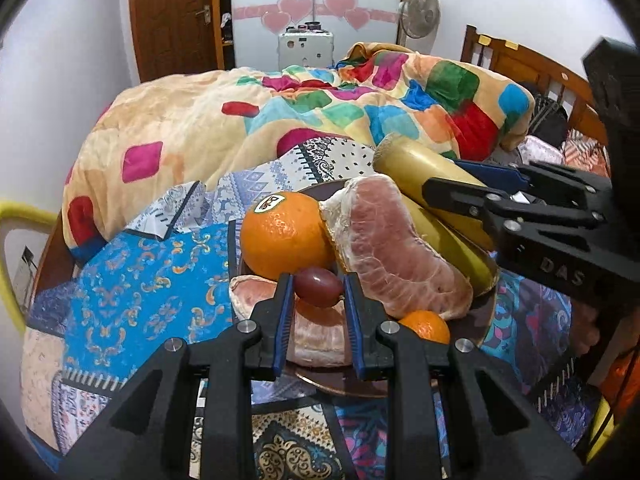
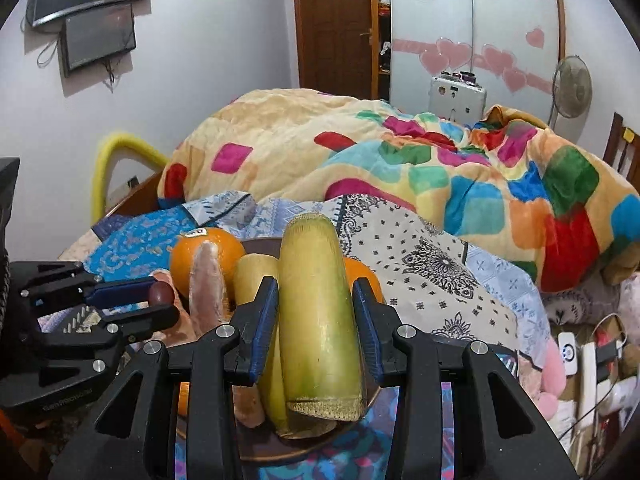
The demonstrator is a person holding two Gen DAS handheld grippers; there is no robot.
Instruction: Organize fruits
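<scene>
A dark brown plate (image 1: 478,322) on the patterned bedspread holds a large orange (image 1: 286,234), pomelo segments (image 1: 394,244), a small orange (image 1: 426,326) and two yellow-green cut stalks. My left gripper (image 1: 318,292) is shut on a dark red grape (image 1: 318,291) just above the plate's near side. My right gripper (image 2: 316,308) straddles the upper stalk (image 2: 318,312); its blue pads (image 2: 266,320) touch or nearly touch the stalk's sides. In the left wrist view this gripper (image 1: 472,186) holds the stalk (image 1: 416,168) above the plate's right side. The left gripper also shows in the right wrist view (image 2: 158,300) with the grape (image 2: 161,292).
The plate rests on a bed with a blue and grey patterned spread (image 1: 132,280). A bulky colourful quilt (image 1: 280,120) lies behind it. A wooden headboard (image 1: 532,64) is at the right, a fan (image 1: 420,12) and wardrobe behind. Cables and chargers (image 2: 588,360) lie at the far right.
</scene>
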